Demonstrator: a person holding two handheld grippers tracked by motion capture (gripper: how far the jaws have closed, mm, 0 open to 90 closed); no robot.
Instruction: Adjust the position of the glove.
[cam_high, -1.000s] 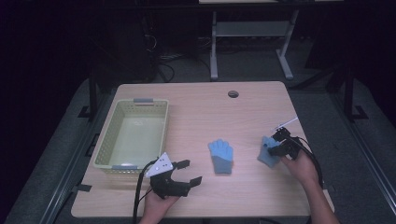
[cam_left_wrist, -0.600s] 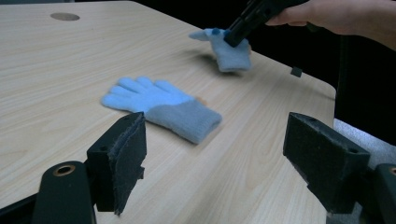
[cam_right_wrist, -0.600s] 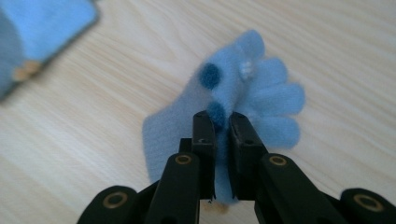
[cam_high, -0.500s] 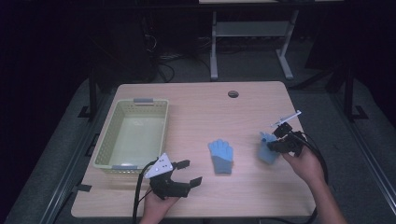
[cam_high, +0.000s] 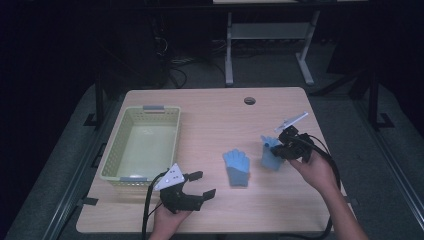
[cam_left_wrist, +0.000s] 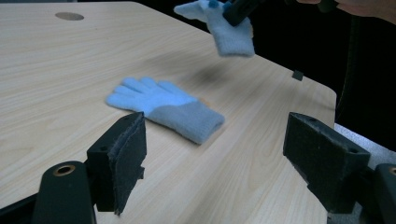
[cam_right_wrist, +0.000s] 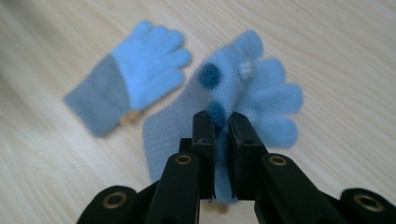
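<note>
A light blue glove with a grey cuff (cam_high: 236, 166) (cam_left_wrist: 163, 105) (cam_right_wrist: 126, 79) lies flat on the wooden table near its middle front. A second matching glove (cam_high: 270, 152) (cam_left_wrist: 224, 28) (cam_right_wrist: 247, 93), with dark blue dots on it, hangs above the table at the right. My right gripper (cam_high: 283, 144) (cam_right_wrist: 223, 126) is shut on this hanging glove, pinching its fabric between the jaws. My left gripper (cam_high: 200, 184) (cam_left_wrist: 212, 154) stands open near the front edge, left of the flat glove, with nothing between its jaws.
A pale yellow-green plastic basket (cam_high: 111, 159) stands at the table's left side, nothing in it. A round cable hole (cam_high: 249, 101) (cam_left_wrist: 69, 16) sits at the far middle of the table. A desk frame stands on the floor behind.
My right gripper has lifted the dotted glove off the table and carried it a little farther away. The left gripper and the flat glove have stayed put.
</note>
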